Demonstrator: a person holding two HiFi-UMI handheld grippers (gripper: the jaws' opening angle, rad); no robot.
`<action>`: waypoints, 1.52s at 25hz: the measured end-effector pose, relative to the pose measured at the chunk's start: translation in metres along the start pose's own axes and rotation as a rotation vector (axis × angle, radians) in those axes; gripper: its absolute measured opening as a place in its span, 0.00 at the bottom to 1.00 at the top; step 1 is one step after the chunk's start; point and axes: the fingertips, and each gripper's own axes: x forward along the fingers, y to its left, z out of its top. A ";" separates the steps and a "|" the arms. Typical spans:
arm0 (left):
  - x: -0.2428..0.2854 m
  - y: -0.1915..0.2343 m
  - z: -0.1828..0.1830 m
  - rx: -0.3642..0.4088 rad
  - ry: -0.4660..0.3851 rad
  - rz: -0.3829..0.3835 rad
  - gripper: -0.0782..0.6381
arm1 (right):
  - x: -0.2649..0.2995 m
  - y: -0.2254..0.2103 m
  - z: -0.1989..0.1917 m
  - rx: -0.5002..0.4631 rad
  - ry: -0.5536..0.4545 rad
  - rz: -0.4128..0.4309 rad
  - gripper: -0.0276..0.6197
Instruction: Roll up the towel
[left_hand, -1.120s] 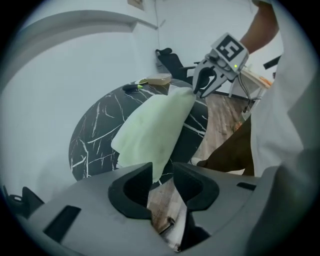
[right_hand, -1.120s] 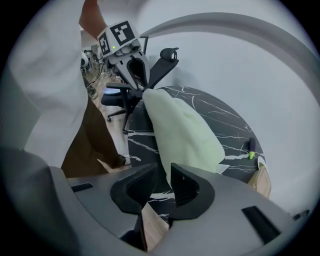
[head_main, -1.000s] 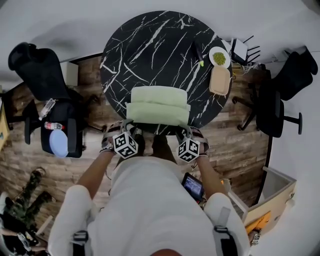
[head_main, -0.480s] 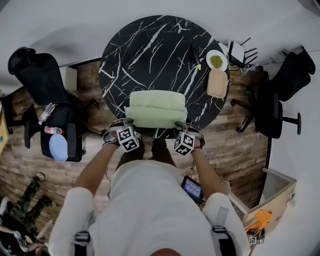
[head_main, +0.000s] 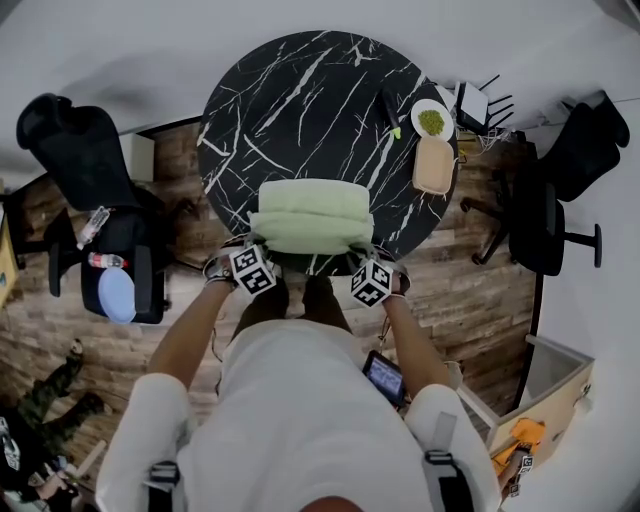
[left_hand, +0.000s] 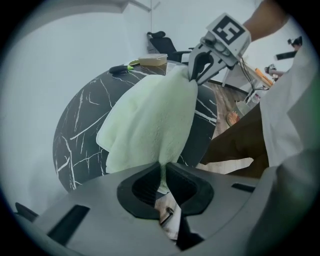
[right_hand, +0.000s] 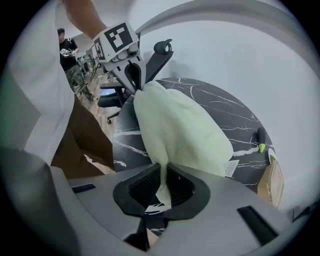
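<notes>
A pale green towel (head_main: 312, 215) lies folded at the near edge of the round black marble table (head_main: 300, 100). My left gripper (head_main: 258, 250) is at its near left corner and my right gripper (head_main: 366, 254) at its near right corner. In the left gripper view the jaws (left_hand: 162, 172) pinch the towel (left_hand: 150, 120), and the right gripper (left_hand: 196, 75) grips the far corner. In the right gripper view the jaws (right_hand: 162, 175) clamp the towel (right_hand: 180, 130), with the left gripper (right_hand: 136, 82) at the other corner. Both pairs of jaws have just been closing with towel cloth between them.
At the table's right rim stand a white bowl of green bits (head_main: 431, 122), a tan container (head_main: 433, 165) and a black pen with a green tip (head_main: 393, 108). Black office chairs (head_main: 80, 150) (head_main: 545, 215) flank the table. A phone (head_main: 384, 374) rests by my right arm.
Both grippers have moved forward and down onto the towel's near corners, and their jaws have closed on the cloth.
</notes>
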 end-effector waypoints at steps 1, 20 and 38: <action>-0.003 -0.001 0.000 -0.014 -0.004 -0.003 0.15 | -0.004 0.000 0.001 0.012 -0.007 0.005 0.09; -0.054 -0.059 -0.013 -0.009 -0.030 -0.144 0.15 | -0.067 0.069 -0.011 0.076 0.038 0.314 0.09; -0.029 0.034 0.032 -0.032 -0.004 -0.093 0.15 | -0.042 -0.037 0.020 0.093 0.014 0.113 0.09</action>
